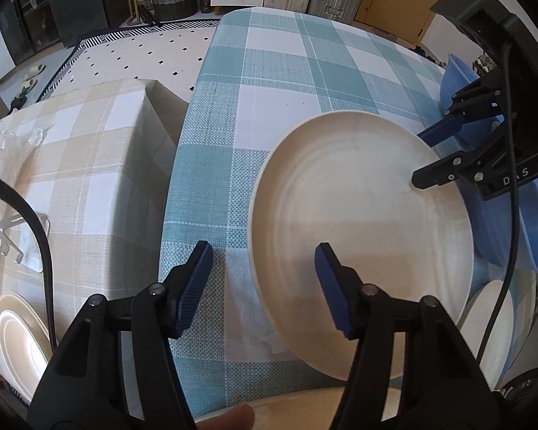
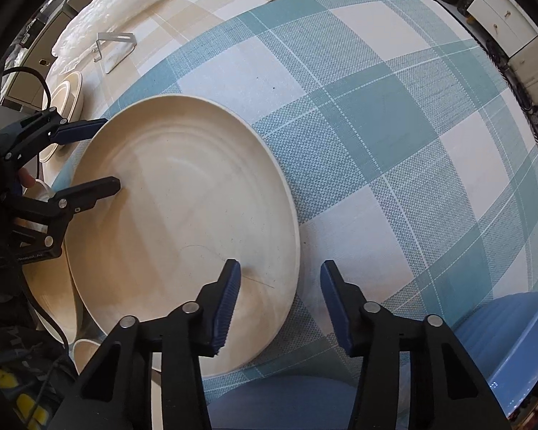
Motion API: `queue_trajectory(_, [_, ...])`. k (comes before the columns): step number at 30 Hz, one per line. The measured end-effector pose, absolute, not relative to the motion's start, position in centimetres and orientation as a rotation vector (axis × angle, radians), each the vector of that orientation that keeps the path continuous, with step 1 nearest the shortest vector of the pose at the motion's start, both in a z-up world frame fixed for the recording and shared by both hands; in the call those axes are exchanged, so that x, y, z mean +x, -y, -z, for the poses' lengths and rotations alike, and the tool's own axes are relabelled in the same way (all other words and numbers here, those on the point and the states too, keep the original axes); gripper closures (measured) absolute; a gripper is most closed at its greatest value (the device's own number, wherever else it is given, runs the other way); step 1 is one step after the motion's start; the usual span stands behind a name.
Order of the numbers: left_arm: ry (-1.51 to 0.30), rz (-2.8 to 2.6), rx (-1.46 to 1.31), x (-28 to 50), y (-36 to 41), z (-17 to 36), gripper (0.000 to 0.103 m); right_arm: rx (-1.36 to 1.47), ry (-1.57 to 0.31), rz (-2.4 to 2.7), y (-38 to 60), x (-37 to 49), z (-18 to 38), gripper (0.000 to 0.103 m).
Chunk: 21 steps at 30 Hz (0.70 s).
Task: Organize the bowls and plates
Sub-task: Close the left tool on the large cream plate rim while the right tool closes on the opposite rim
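**Left wrist and right wrist views: cream plate between two open grippers**

Left wrist view shows the left gripper [image 1: 263,288] with jaws spread wide and holding nothing. One finger hangs over the near rim of the large cream plate [image 1: 358,222]; the other is over the blue-checked tablecloth [image 1: 287,82]. Whether the finger touches the plate cannot be told.

The plate lies flat on the table, right of centre in this view. At its far rim the right gripper [image 1: 421,157] straddles the edge, jaws apart and gripping nothing.

Right wrist view confirms this: the right gripper [image 2: 279,297] is open, one finger over the plate [image 2: 183,208], the other over the cloth just beside the rim.

Blue bowls [image 1: 459,75] stand beyond the plate near the right gripper. A second cream plate [image 1: 18,337] lies on the adjoining beige-checked cloth [image 1: 89,143], well apart, near a metal bracket [image 1: 14,236]. Another white dish [image 1: 491,326] sits at the lower right, partly hidden.
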<state>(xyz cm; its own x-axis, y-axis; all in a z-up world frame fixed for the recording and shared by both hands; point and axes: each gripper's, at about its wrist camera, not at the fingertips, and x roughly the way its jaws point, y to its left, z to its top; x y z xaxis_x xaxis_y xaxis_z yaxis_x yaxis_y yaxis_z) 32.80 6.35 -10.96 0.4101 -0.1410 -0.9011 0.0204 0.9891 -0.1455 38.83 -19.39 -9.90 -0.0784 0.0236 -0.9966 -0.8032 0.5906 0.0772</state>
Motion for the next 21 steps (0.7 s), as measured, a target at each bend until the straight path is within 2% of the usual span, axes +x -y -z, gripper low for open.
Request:
queue_trajectory(1, [-1.144,0.100,-0.114,32.8,-6.3,11.0,0.050,-0.691,-1.508,-0.784,19.4,38.8,10.0,0.065])
queue_trajectory(5, [-1.143,0.107,-0.133,32.8,-6.5,10.9,0.072,-0.686,-1.515,-0.793,19.4,38.7,10.4,0.079])
queue_trajectory(7, [-1.141,0.109,-0.131,32.8,-6.5,10.8,0.077,-0.686,-1.499,-0.784,19.4,38.7,10.2,0.082])
queue_trajectory(8, [-1.138,0.121,-0.142,32.7,-6.4,10.8,0.084,-0.681,-1.500,-0.781,19.5,38.7,10.2,0.082])
queue_trajectory(21, [-1.114,0.112,-0.148,32.3,-6.7,10.0,0.090,-0.649,-1.460,-0.754,20.5,38.7,8.3,0.087])
